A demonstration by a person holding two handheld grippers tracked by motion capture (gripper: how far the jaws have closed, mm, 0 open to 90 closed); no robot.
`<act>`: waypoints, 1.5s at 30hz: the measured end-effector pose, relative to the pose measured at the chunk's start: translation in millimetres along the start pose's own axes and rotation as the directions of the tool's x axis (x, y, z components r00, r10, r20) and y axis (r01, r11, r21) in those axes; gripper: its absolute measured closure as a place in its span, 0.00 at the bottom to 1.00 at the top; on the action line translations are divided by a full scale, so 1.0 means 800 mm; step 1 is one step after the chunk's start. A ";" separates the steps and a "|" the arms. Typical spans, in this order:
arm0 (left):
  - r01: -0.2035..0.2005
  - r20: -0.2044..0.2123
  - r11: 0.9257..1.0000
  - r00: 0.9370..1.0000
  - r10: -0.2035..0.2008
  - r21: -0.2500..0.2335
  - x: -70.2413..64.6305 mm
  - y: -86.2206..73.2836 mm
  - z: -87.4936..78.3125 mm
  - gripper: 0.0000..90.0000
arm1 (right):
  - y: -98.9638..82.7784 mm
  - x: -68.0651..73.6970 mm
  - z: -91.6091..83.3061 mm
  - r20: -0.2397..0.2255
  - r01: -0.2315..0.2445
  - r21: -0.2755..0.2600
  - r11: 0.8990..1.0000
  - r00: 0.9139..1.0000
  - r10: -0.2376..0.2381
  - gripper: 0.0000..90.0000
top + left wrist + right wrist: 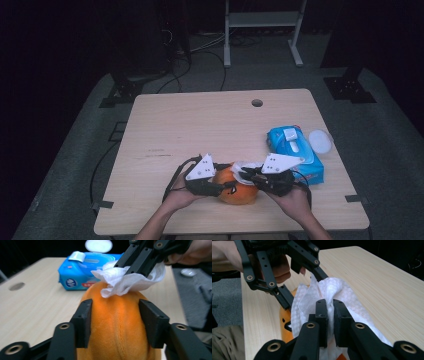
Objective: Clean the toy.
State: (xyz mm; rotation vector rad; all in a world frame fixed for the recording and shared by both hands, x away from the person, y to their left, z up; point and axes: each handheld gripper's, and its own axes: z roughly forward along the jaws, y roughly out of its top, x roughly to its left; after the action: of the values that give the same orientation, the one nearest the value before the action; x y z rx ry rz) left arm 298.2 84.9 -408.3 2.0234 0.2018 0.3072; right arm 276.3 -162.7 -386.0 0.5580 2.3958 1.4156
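A light wooden table (200, 120) with a round cable hole (257, 103) near its far edge stands on grey carpet (380, 150). Behind it the room lies in near darkness. A pale metal frame (262, 22), perhaps the foot of a stand, rises at the back, and black cables (200, 47) trail across the floor. Dark base plates (349, 89) sit at both far corners.

No words, brand names or numbers can be read anywhere. The blue wipes pack (82, 272), in the upper left of the left gripper view, carries a round white-and-blue emblem and a red strip of print on its front, but the lettering is too small and blurred to make out.
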 end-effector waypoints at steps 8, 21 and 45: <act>0.187 0.011 0.980 0.982 -0.189 0.069 0.017 -0.012 0.007 0.15 | -0.020 -0.006 0.024 -0.010 -0.027 0.061 0.998 1.000 0.027 0.92; 0.086 0.020 0.993 0.996 -0.088 0.076 0.001 -0.016 0.014 0.36 | 0.002 0.020 0.038 -0.056 0.030 0.030 0.999 0.998 -0.029 0.92; 0.075 0.044 0.995 0.996 -0.078 0.066 0.002 -0.021 0.010 0.38 | -0.011 -0.007 0.021 0.001 -0.045 0.010 0.999 0.999 0.045 0.92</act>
State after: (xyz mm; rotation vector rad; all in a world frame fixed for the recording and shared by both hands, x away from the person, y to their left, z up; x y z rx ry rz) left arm 302.0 85.7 -426.4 2.0780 0.2622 0.2073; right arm 286.8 -156.6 -401.3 0.6188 2.4061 1.4221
